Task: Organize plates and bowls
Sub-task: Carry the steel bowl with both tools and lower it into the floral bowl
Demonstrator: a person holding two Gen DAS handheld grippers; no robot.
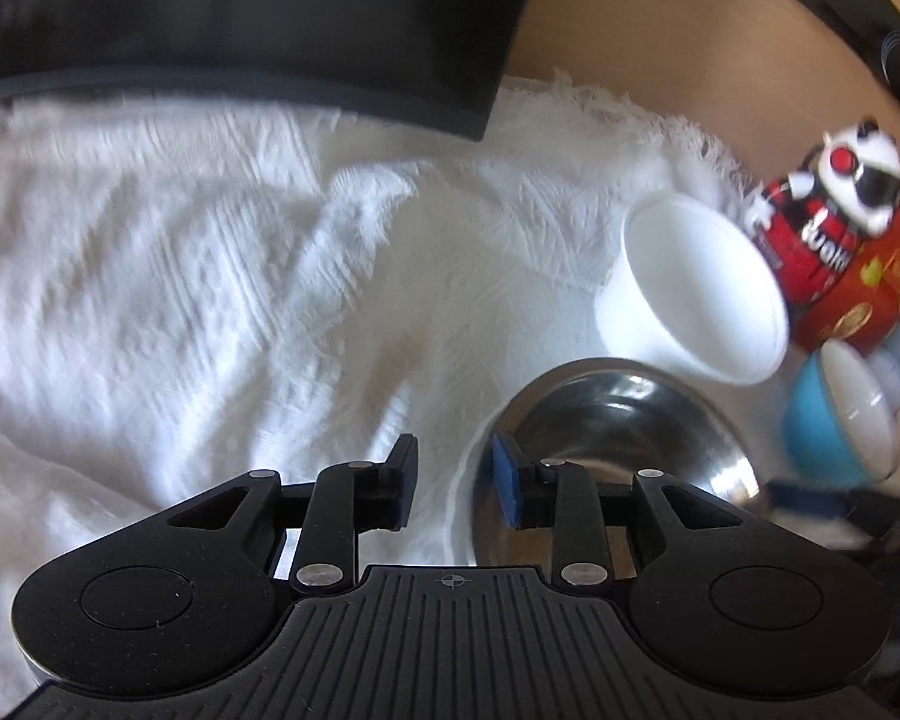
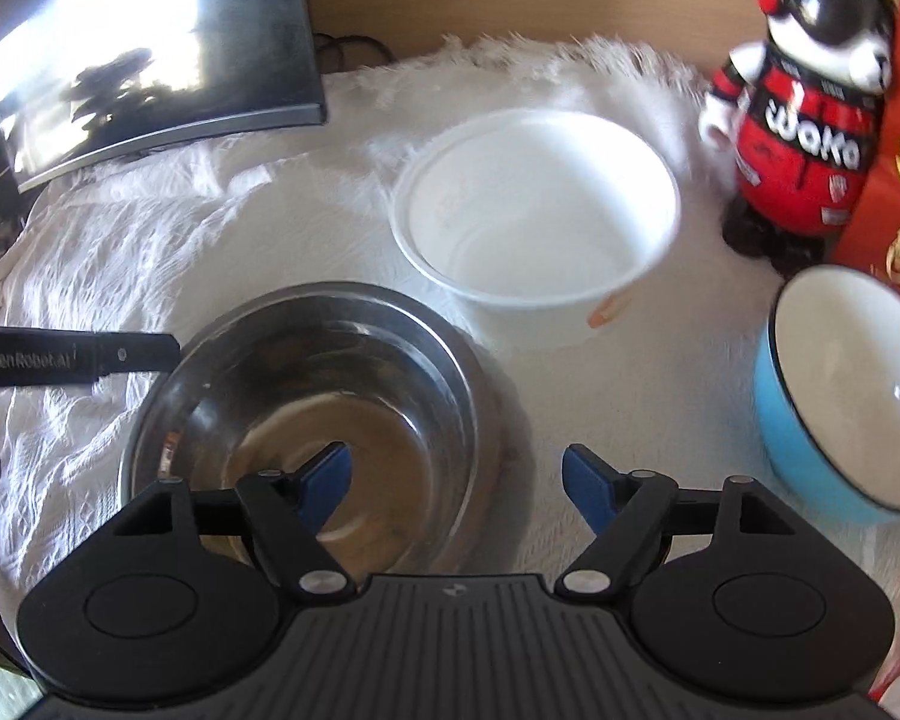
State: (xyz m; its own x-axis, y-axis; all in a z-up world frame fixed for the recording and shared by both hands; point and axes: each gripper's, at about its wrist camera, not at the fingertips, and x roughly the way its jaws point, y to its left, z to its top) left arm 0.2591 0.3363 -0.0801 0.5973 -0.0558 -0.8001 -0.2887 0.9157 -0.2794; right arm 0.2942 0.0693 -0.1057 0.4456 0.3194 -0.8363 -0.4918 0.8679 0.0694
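Sorting: three bowls stand apart on a rumpled white textured cloth [image 2: 120,252], none yet nested in another; no plate shows in either view.
Steel bowl: the round shiny stainless-steel bowl [image 2: 306,396] sits at about 7 o'clock of the right wrist view, empty, just under both tools.
White bowl: the plain white plastic bowl [image 2: 534,210] lies at 12 o'clock, upright and empty, close beside the steel one but not touching as far as can be seen.
Blue bowl: the sky-blue ceramic bowl with a white inside [image 2: 846,396] stands at 3 o'clock, well apart from the steel bowl.
Left gripper: the left gripper [image 1: 450,480] has its blue pads partly parted astride the steel bowl's near rim at 5 o'clock of its own view; no pad is seen pressing, so it holds nothing.
Right gripper: the right gripper [image 2: 456,486] hovers with jaws wide, one pad over the steel bowl's basin, one outside the rim, gripping nothing.
Backdrop: a black curved monitor [image 2: 150,42] at 10 o'clock, a red-and-white panda figurine [image 2: 804,120] at 2 o'clock.
Progress: early, by the look of it; stacking or grouping of all three bowls appears still to do, the steel bowl likely first.
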